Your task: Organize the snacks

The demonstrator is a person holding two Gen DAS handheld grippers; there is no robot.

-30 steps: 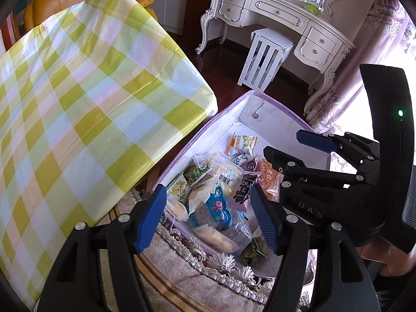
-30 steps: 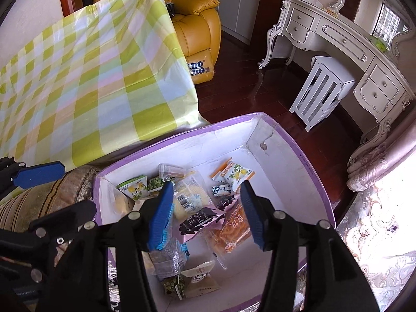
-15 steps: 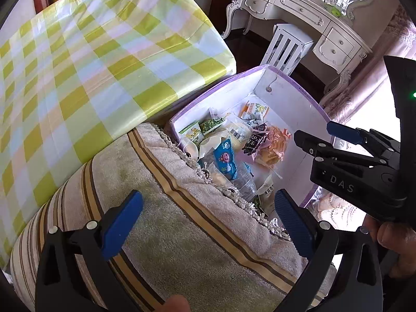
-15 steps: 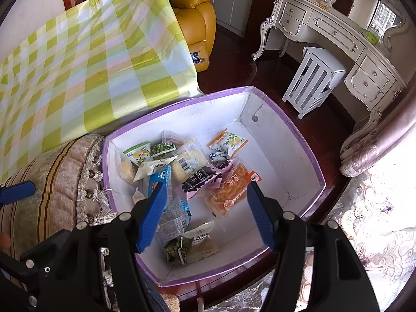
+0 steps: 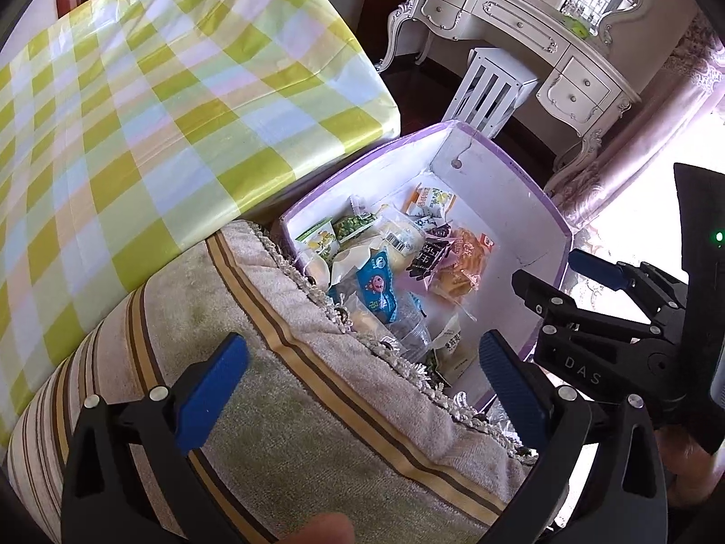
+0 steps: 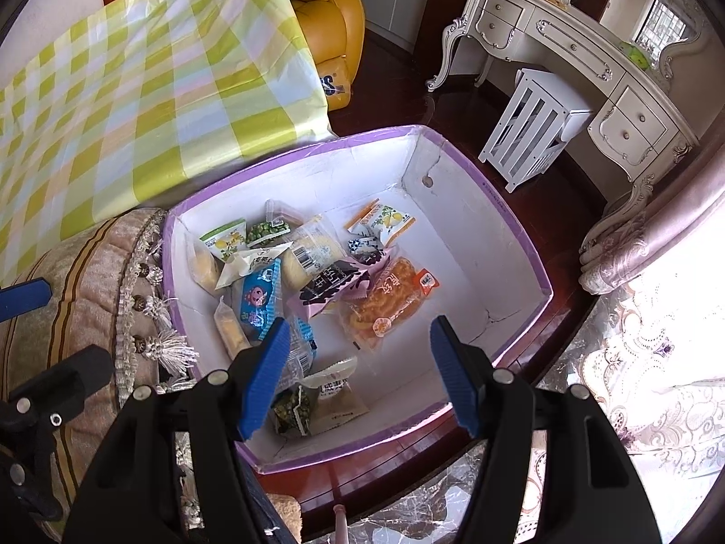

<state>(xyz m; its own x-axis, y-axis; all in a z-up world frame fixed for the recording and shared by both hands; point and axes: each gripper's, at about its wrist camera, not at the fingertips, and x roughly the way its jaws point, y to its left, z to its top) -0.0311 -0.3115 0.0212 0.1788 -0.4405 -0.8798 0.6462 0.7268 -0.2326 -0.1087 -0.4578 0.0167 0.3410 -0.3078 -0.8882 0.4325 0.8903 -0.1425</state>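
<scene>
A white box with a purple rim (image 6: 498, 208) holds several snack packets. Among them are a blue packet with a pink octopus (image 6: 260, 299), an orange packet (image 6: 389, 303) and a green pea packet (image 6: 267, 229). My right gripper (image 6: 358, 340) hangs open over the near half of the box, with nothing between its blue pads. My left gripper (image 5: 362, 362) stands wide open and empty above a striped cushion (image 5: 317, 408), left of the box (image 5: 534, 181). In the left wrist view the right gripper (image 5: 557, 272) shows at the right edge, and the blue packet (image 5: 376, 285) lies by the cushion's fringe.
A table under a yellow-green checked cloth (image 5: 158, 90) stands left of the box. Beyond it are a white slatted stool (image 6: 534, 127), a cream dressing table (image 6: 589, 59) and a yellow armchair (image 6: 331, 9). Pink curtains (image 6: 643, 245) hang at the right. A fingertip (image 5: 326, 530) shows at the bottom edge.
My left gripper opened wider and drew back from over the box to above the cushion. My right gripper pulled back and opened a little, so more of the box shows.
</scene>
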